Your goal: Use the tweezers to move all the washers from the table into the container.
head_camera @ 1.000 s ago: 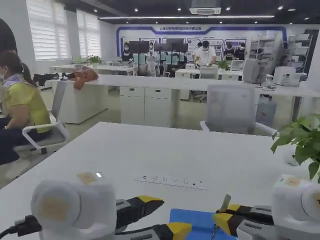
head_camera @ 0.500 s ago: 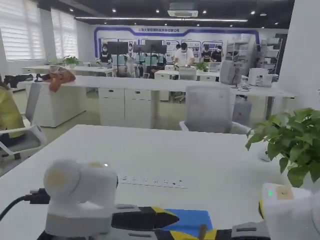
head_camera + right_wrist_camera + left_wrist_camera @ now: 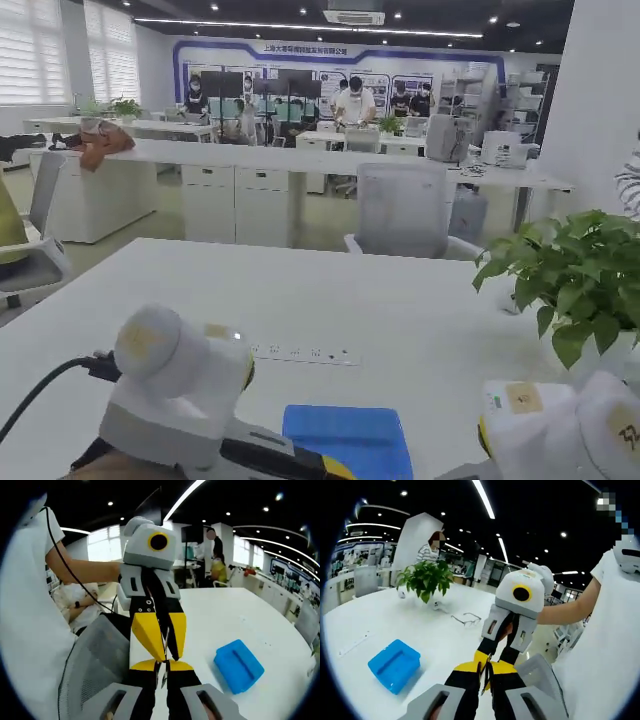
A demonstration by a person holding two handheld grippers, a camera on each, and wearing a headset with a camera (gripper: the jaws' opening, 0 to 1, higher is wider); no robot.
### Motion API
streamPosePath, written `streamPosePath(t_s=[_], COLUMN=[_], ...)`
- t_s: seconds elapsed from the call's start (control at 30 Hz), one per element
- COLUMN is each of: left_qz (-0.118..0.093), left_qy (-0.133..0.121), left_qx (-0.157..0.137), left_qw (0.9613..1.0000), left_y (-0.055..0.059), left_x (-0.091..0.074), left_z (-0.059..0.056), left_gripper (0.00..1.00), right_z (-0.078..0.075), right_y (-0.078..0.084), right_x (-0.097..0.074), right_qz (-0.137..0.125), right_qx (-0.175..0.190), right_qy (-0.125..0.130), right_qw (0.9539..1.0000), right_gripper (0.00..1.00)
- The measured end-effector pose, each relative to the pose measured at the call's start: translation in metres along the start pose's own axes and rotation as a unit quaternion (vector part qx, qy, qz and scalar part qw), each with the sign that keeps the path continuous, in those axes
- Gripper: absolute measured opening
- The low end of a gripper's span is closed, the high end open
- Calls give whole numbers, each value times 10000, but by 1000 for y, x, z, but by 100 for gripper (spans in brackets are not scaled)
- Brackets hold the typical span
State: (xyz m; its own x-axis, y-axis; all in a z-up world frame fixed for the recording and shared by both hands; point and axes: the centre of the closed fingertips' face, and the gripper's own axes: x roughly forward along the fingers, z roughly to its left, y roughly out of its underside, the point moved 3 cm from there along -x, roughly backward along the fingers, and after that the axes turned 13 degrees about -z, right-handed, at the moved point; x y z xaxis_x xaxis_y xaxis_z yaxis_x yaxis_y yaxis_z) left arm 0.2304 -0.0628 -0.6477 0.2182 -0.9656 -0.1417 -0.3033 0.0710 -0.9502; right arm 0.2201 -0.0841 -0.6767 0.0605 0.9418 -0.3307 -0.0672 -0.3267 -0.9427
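My two grippers meet tip to tip in front of me. In the right gripper view my right gripper (image 3: 162, 669) has its yellow-tipped jaws closed on a thin metal piece that looks like the tweezers (image 3: 161, 676). The left gripper (image 3: 165, 652) points straight at it with its jaws drawn together. In the left gripper view my left gripper (image 3: 486, 669) is shut, with the right gripper (image 3: 492, 652) right in front of it. The blue container (image 3: 345, 440) lies on the white table (image 3: 300, 290), beyond and beside the tips.
A white power strip (image 3: 300, 352) is set into the table behind the container. A potted plant (image 3: 570, 280) stands at the right edge. A pair of glasses (image 3: 466, 620) lies further along. A chair (image 3: 400, 210) stands behind the table, and people sit at far desks.
The head camera has tilted and turned, so the scene has shifted left and down. Both grippers have dropped toward the bottom edge, and the left one's jaws have drawn together.
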Motion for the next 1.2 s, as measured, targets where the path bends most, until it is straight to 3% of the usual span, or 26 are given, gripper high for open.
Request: streamPosePath(t_s=[0.07,0.13,0.23,0.3,0.33,0.4,0.6,0.67,0.83,0.9,0.93,1.0,1.1,1.2], left_qz=[93,235,317,417,439,505,704,835,983,1184,1344,1579,1712,1834], left_qy=[98,202,205,31,61,24,-315,-379,-338,-388,-383,-359,-330,-345], left_qx=[87,362,518,603,646,1091,1485,1745,1565,1751,1975,2141,2235,2262], left_qw=[9999,9989,9979,9973,9969,9927,9859,9804,9822,9766,9703,9633,9590,9560], left_y=[3,7,11,13,14,16,29,39,73,84,89,98,109,118], left_x=[2,2,4,4,5,6,11,13,18,20,22,25,29,30], left_z=[-2,-1,1,8,8,14,29,37,56,63,68,73,81,87], left_gripper=[1,0,0,0,0,0,0,0,0,0,0,0,0,0], right_z=[0,-1,-4,-9,-12,-17,-35,-40,-50,-56,-58,-61,-68,-71], right_y=[3,8,12,16,17,19,34,44,81,92,97,105,119,128], right_x=[0,1,2,2,3,5,15,20,37,42,44,47,53,57], right_qz=[55,170,260,339,380,471,879,1106,1461,1639,1721,1862,2084,2171], right_qx=[42,12,-12,-43,-75,-159,-578,-696,-545,-590,-624,-696,-827,-802], right_qy=[-47,-84,-94,-36,1,33,104,47,-117,-64,-58,-66,-83,-99], right_qw=[10000,9998,9996,9994,9992,9988,9944,9914,9877,9847,9831,9800,9745,9728], right_gripper=[3,3,3,3,2,2,2,2,2,2,2,2,2,2])
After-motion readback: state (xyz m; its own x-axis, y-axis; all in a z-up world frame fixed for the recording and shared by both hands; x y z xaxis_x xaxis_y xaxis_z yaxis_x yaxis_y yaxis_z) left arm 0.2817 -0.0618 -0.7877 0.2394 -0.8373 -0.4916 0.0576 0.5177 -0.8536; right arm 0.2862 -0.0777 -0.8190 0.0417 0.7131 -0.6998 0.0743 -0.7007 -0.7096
